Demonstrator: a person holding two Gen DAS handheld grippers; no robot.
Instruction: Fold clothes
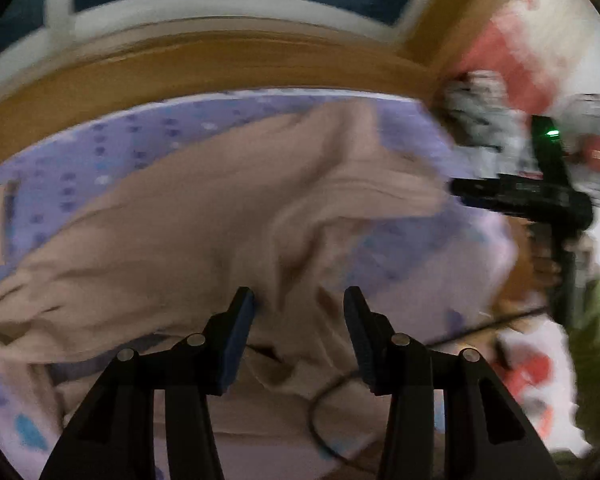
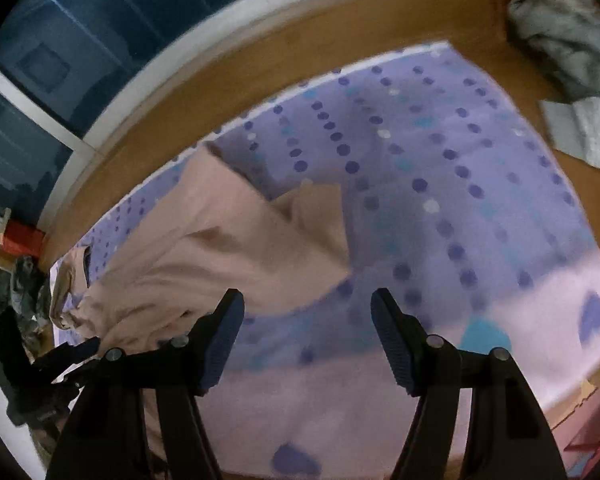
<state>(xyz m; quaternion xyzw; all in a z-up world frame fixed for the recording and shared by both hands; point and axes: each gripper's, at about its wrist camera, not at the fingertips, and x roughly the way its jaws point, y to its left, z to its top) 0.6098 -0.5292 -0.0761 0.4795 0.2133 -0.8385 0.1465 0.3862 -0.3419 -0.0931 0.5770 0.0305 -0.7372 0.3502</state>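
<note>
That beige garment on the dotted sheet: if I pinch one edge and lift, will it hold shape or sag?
Probably sag: the beige garment already lies in soft creases and bunched folds, so it looks floppy. It seems thin and likely light, draping flat onto the dotted sheet. Pushed, it would probably wrinkle rather than slide whole. Both the left gripper and the right gripper are open, holding nothing.

Soft matt beige garment (image 1: 204, 220) lying creased on smooth dotted lilac cotton sheet (image 2: 440, 168), warm wooden frame (image 2: 300, 40) showing, matt black plastic grippers with ribbed blue pads (image 2: 392, 340)

Dim room, dark window (image 2: 60, 80), left view very blurry, right view a bit blurry, edges bent round
</note>
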